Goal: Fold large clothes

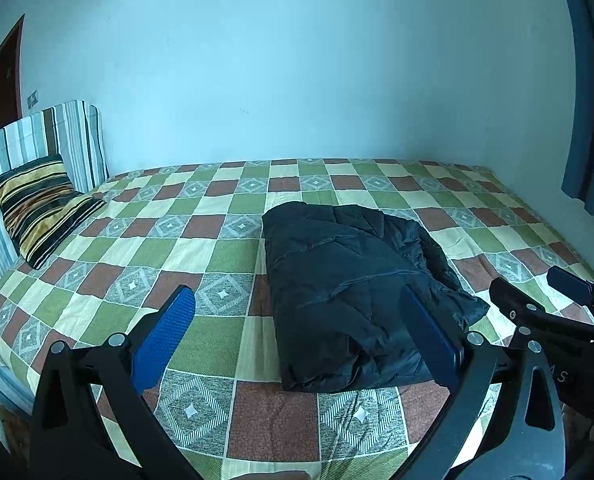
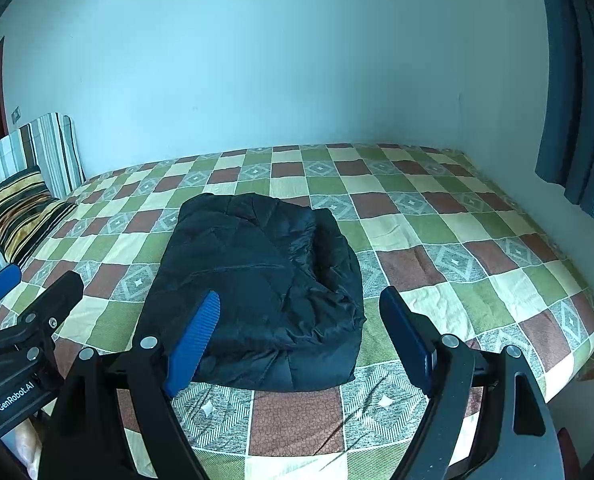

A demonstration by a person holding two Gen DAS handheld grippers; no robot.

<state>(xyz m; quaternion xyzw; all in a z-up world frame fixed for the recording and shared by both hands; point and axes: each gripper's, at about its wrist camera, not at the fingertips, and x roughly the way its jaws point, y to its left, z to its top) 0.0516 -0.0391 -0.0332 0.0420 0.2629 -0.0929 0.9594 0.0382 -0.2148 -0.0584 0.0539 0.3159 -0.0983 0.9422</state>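
A black quilted jacket [image 1: 337, 264] lies folded into a thick bundle on the checkered bed sheet [image 1: 177, 248], near the bed's front edge. My left gripper [image 1: 297, 294] is open just short of the bundle's near left end, and its right pad overlaps the jacket in the picture. Nothing sits between its blue pads [image 1: 165, 340]. In the right wrist view the jacket [image 2: 257, 256] fills the middle, and my right gripper [image 2: 301, 296] stands open in front of its near edge, holding nothing. Each gripper shows at the edge of the other's view: right [image 1: 533, 284], left [image 2: 41, 276].
A striped pillow [image 1: 41, 208] leans on a striped headboard cushion [image 1: 57, 136] at the left end of the bed. A pale wall runs behind the bed. A blue curtain [image 2: 577, 120] hangs at the right. A dark door [image 1: 5, 76] is at far left.
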